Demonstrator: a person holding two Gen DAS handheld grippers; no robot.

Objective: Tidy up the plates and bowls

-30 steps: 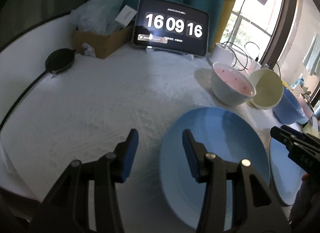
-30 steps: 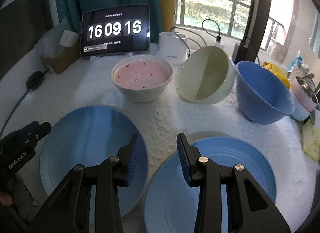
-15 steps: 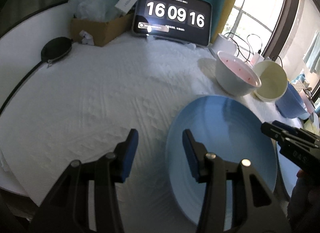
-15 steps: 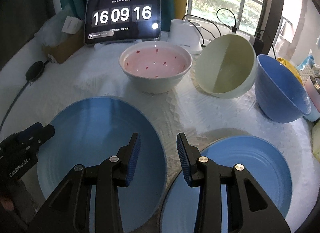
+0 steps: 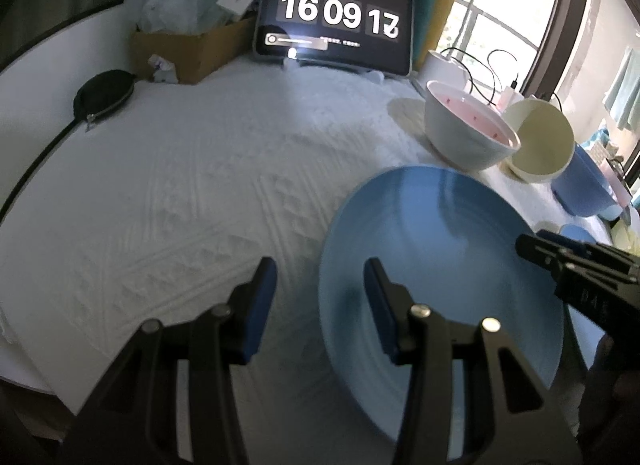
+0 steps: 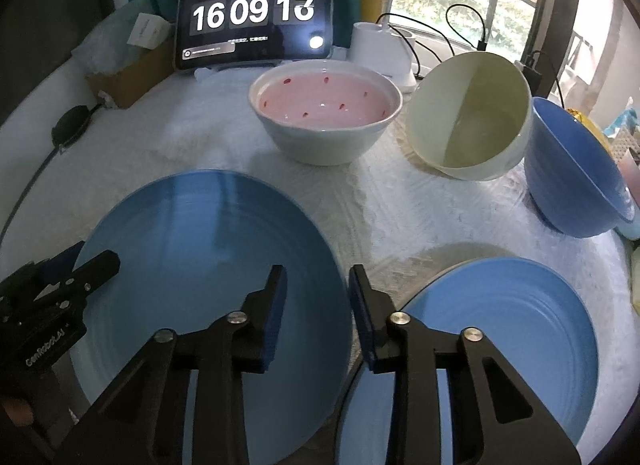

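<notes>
A large blue plate lies on the white cloth at the left, and a second blue plate lies to its right. Behind them stand a pink-lined bowl, a cream bowl tipped on its side, and a blue bowl. My left gripper is open, its jaws astride the large plate's left rim. My right gripper has its jaws closing around that plate's right rim, with a gap still showing at the pads.
A tablet showing a clock stands at the back beside a cardboard box. A black pouch with a cord lies at the far left. A white device with cables sits behind the bowls.
My right gripper's jaws have narrowed and it has come lower over the large plate's right rim. The left gripper has stayed at the left rim, still equally wide.
</notes>
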